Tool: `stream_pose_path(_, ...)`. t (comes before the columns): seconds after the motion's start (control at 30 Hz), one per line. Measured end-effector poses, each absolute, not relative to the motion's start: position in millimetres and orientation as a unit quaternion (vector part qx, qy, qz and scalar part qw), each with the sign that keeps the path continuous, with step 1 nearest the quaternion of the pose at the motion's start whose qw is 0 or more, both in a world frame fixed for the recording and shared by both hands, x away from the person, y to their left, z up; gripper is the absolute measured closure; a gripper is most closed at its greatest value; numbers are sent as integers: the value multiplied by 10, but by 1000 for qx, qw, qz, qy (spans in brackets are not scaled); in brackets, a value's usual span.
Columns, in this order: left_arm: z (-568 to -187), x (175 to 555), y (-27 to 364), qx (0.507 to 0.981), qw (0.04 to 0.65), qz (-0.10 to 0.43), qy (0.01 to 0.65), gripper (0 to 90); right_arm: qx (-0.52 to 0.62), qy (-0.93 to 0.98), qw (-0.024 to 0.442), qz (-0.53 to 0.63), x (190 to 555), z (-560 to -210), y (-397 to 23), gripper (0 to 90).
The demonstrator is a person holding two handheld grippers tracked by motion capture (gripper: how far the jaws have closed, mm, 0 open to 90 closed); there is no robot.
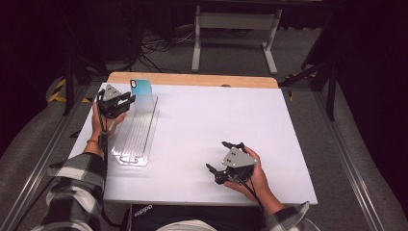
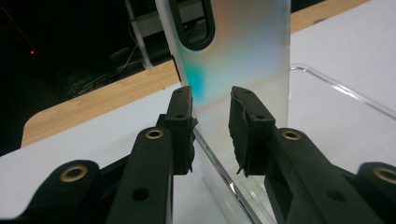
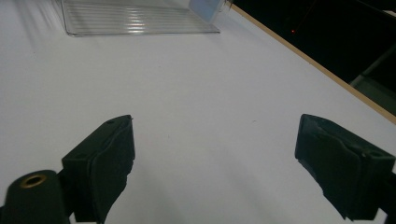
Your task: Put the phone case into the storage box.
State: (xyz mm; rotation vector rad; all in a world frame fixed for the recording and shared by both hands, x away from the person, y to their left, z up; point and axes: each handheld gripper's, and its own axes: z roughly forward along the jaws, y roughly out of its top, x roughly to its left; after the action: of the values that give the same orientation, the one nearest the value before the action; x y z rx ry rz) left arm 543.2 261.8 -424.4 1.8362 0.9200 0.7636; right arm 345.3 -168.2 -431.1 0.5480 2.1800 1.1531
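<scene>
An iridescent phone case (image 1: 142,89) (image 2: 243,51) with a dark camera cutout stands upright at the far end of a clear ribbed rack (image 1: 134,134) (image 2: 327,84) on the left of the white table (image 1: 207,110). My left gripper (image 1: 129,100) (image 2: 211,100) hovers just left of the case. Its jaws stand a small gap apart in front of the case's face, and the pads press on nothing. My right gripper (image 1: 217,155) (image 3: 215,140) rests low over the bare table at the front right, jaws wide open and empty. From there the rack (image 3: 135,21) and case (image 3: 205,7) lie far off.
A wooden strip (image 1: 192,78) edges the far side of the table. Behind it stand a white metal frame (image 1: 235,29) and floor cables (image 1: 154,45). A black bag (image 1: 159,211) sits at the near edge, between the person's plaid sleeves.
</scene>
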Motion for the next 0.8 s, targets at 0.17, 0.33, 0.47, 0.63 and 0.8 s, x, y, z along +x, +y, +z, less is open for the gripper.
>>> stream_pose_path(0.17, -4207, 5386, 2617, 745, 467, 305, 366, 704, 210, 817, 308, 439, 3455, -4296, -1696, 128)
stream_pose_path(0.33, -4178, 5341, 2603, 747, 467, 309, 358, 691, 213, 811, 313, 446, 3453, -4280, -1720, 128)
stream_pose_path(0.47, -4128, 5292, 2599, 745, 472, 314, 351, 691, 216, 808, 315, 449, 3456, -4269, -1736, 128)
stream_pose_path(0.63, -4098, 5255, 2579, 746, 474, 317, 346, 676, 214, 807, 318, 448, 3451, -4263, -1744, 129)
stream_pose_path(0.8, -4091, 5222, 2541, 748, 473, 315, 342, 673, 219, 806, 318, 449, 3462, -4256, -1756, 130)
